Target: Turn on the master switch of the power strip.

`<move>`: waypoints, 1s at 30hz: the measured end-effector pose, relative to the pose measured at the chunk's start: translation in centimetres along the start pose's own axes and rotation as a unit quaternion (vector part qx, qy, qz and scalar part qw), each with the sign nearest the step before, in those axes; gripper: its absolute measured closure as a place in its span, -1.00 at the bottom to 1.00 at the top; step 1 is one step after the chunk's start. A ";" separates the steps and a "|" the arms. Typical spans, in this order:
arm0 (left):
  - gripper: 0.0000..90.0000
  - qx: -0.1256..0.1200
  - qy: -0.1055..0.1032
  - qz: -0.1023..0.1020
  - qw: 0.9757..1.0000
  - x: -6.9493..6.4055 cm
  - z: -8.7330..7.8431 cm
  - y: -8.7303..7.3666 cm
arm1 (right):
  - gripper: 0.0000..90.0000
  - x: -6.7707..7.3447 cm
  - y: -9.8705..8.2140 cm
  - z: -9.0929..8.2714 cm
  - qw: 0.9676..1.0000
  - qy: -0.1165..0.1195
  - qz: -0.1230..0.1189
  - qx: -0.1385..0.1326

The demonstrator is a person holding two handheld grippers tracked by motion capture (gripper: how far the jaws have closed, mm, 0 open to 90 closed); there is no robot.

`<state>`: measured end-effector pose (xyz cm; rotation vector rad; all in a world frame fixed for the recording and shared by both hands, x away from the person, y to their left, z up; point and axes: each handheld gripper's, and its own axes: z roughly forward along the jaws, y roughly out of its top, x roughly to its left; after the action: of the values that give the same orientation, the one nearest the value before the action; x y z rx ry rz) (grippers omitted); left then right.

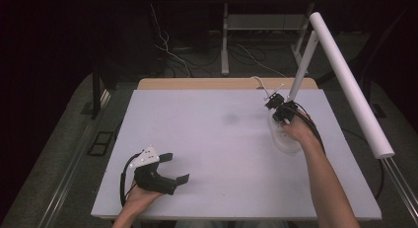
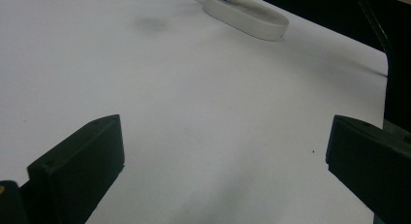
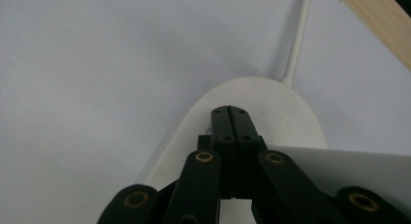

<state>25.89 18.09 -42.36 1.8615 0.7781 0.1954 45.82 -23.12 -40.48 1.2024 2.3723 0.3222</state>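
A white oval-ended power strip (image 1: 287,141) lies on the white table top (image 1: 212,139) at the right, with its white cord (image 3: 298,44) running off the far end. My right gripper (image 1: 275,105) hovers over that far end, jaws pressed together with nothing between them; in the right gripper view its tips (image 3: 231,110) sit just above the strip's rounded end (image 3: 276,103). Whether they touch it I cannot tell. My left gripper (image 1: 176,168) rests near the front left edge, jaws wide apart and empty. The left gripper view looks across bare table between the fingers (image 2: 87,156) toward the strip (image 2: 252,20).
A long white tube (image 1: 350,85) slants past the table's right side, with a thinner white pole (image 1: 303,65) beside it near the right gripper. A wooden edge (image 1: 222,83) shows behind the white top. Cables lie on the floor beyond.
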 end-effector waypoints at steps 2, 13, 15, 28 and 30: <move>-1.00 0.001 0.000 0.001 1.000 0.0 0.0 0.0 | 1.00 -0.2 0.0 0.0 1.000 0.006 0.005 -0.002; -1.00 0.002 0.001 0.001 1.000 0.0 0.1 0.0 | 1.00 -0.3 -0.1 0.2 1.000 0.009 0.017 -0.002; -1.00 0.003 0.000 0.000 1.000 0.0 0.1 0.0 | 1.00 -0.3 -0.1 0.2 1.000 0.008 0.021 -0.004; -1.00 0.002 0.001 -0.002 1.000 0.1 0.0 0.0 | 1.00 -0.1 -0.1 0.1 1.000 -0.004 0.008 -0.005; -1.00 0.002 0.000 -0.003 1.000 0.1 0.0 0.0 | 1.00 0.0 0.0 0.0 1.000 -0.012 0.004 -0.008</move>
<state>26.00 18.20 -42.40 1.8622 0.7836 0.1911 45.81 -23.15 -40.49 1.2030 2.3413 0.3270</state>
